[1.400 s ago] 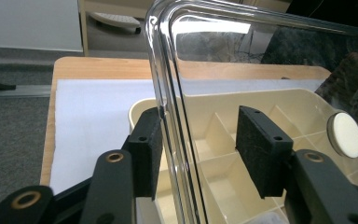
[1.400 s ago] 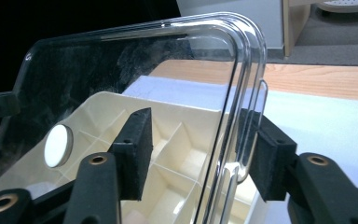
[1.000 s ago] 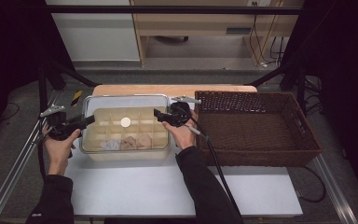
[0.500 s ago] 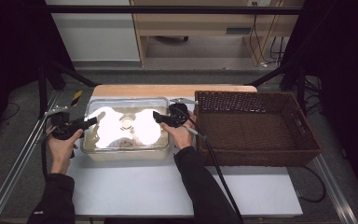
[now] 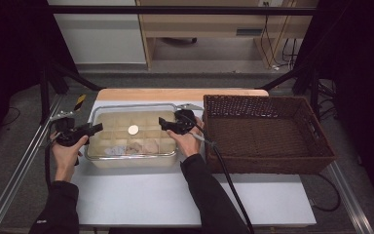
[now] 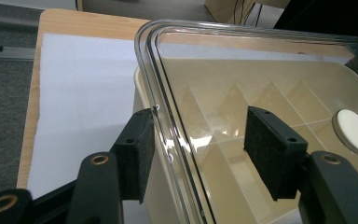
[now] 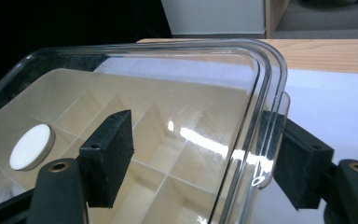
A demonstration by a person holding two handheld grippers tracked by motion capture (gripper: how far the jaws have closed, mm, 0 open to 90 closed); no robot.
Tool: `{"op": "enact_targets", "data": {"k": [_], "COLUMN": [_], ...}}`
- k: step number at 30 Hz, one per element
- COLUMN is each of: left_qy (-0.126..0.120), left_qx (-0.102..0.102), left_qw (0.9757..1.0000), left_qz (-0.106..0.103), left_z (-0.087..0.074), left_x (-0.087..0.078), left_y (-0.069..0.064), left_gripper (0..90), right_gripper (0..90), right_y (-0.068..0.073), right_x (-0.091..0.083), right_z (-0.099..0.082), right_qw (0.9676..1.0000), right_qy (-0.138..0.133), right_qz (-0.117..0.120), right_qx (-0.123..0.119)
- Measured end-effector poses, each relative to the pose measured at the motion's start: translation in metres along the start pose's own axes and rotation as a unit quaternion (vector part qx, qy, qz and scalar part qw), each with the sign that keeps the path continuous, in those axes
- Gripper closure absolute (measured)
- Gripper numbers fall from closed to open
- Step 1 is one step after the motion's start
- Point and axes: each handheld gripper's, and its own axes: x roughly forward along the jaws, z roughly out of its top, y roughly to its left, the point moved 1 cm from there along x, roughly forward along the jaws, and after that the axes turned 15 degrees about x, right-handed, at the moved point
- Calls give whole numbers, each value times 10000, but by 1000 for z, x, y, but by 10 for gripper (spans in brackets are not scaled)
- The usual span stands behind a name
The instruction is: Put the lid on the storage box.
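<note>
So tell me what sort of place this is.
Probably a lab or workshop set up for recording, not a home. A white table sits inside a metal frame with dark curtains at the sides, and loose cables hang by the wooden furniture behind.

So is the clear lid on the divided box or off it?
On. The clear lid lies flat over the divided box, its rim running between each gripper's jaws.
</note>
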Motion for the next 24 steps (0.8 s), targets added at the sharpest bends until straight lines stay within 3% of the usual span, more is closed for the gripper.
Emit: {"op": "enact_targets", "data": {"k": [9, 11, 13, 20, 24], "left_qy": [175, 235, 238, 80, -100], "left_qx": [-134, 116, 127, 109, 114], "left_qw": [9997, 9995, 9994, 9995, 9995], "left_qz": [-74, 201, 197, 278, 271], "left_z": [-5, -5, -5, -2, 2], "left_x": [7, 6, 5, -7, -16], "left_y": [4, 2, 2, 3, 0], "left_gripper": [401, 405, 395, 390, 391], "right_gripper": [280, 288, 298, 313, 311], "right_y": [-5, -5, -6, -7, -5], "right_x": [5, 5, 4, 0, -5], "right_z": [-3, -3, -2, 1, 5], "right_qw": [9996, 9993, 9991, 9989, 9995], "right_qy": [212, 260, 302, 269, 27], "right_qz": [-182, -209, -237, -391, -303], "right_qx": [92, 170, 179, 51, 22]}}
